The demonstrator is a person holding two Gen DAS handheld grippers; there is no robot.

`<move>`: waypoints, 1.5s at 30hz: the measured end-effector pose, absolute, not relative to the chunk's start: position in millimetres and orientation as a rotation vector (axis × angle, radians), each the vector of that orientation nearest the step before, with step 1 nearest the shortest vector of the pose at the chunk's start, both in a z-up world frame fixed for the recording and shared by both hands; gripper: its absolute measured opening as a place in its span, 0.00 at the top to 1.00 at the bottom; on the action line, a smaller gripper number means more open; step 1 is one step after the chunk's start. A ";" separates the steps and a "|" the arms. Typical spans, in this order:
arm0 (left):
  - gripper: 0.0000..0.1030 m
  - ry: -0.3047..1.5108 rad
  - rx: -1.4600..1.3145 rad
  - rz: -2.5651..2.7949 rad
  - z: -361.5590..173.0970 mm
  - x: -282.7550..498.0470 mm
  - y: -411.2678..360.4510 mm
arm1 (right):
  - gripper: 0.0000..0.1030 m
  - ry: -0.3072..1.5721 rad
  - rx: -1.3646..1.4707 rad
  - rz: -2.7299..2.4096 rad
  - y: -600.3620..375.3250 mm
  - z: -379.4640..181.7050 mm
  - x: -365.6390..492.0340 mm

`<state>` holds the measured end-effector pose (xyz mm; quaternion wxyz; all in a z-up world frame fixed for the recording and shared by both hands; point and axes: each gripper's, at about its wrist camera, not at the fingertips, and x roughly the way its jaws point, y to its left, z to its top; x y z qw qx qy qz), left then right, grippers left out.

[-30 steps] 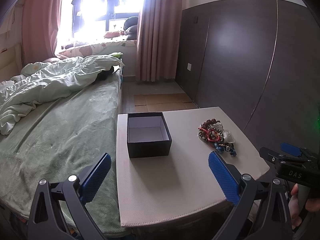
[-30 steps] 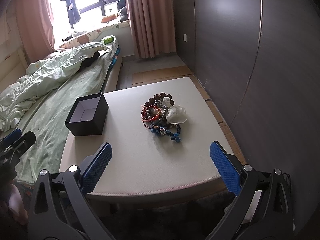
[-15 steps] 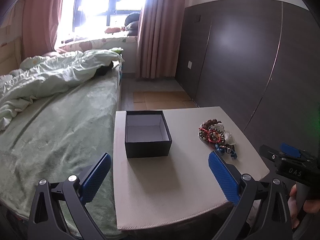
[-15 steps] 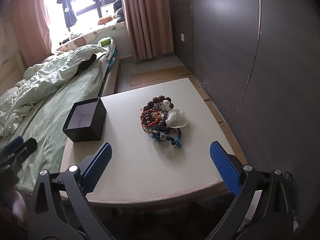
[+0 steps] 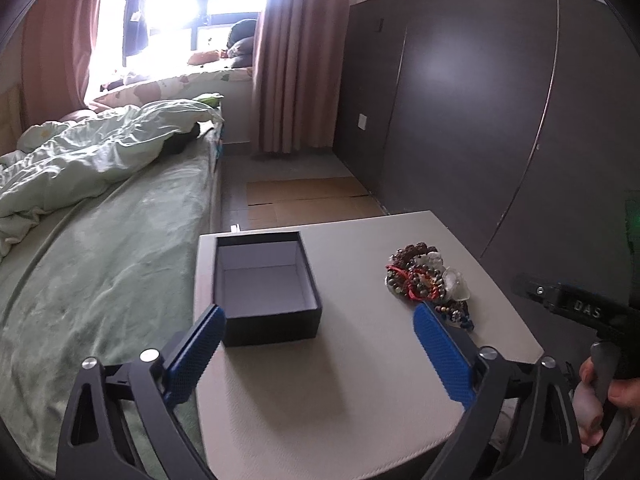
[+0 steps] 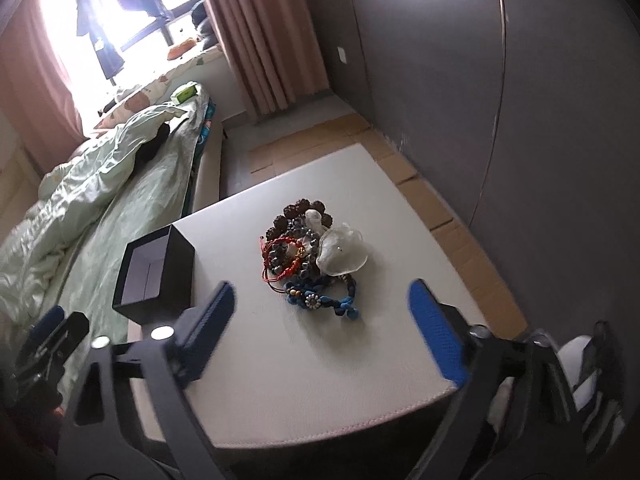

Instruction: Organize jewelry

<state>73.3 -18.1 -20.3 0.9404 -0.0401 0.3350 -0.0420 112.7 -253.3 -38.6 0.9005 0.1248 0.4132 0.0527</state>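
We see a pale beige padded tabletop (image 5: 360, 392) standing beside a bed with a green blanket (image 5: 100, 272). On it sits a dark square cardboard box with a pale grey lining (image 5: 266, 286), lid off, near the edge closest to the bed; from both views its interior shows only bare lining, with nothing lying in it.

Well apart from the box, toward the other side of the tabletop, lies a tangled heap of beaded bracelets (image 6: 310, 256). In it we can pick out a ring of large dark brown seed beads (image 6: 302, 210) at the far end, a red cord bracelet (image 6: 282, 260) on the side nearer the box, a translucent white stone piece (image 6: 342, 254) resting on top of the heap, and a blue knotted cord bracelet with small flower charms (image 6: 320, 300) at the near end. All of the jewelry is on the tabletop, none in the box.

Our left claw (image 5: 316, 354) hangs spread wide above the near part of the tabletop, its blue pads (image 5: 194, 354) apart and grasping nothing, with the box just ahead of the left pad. Our right claw (image 6: 320, 330) is likewise released, its blue pads (image 6: 434, 332) wide apart, hovering low at the near side of the heap without touching it.
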 end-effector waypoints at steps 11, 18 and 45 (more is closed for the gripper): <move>0.37 0.766 -0.131 -0.219 -50.4 125.9 -56.9 | 0.42 1.006 0.560 0.114 -291.4 -80.1 159.6; 0.49 0.820 -0.155 -0.319 -74.1 155.1 -87.8 | 0.51 1.054 0.684 0.077 -311.1 -101.5 178.6; 0.94 0.970 -0.434 -0.457 -144.0 211.0 -97.0 | 0.98 0.989 0.899 0.050 -316.0 -115.6 213.8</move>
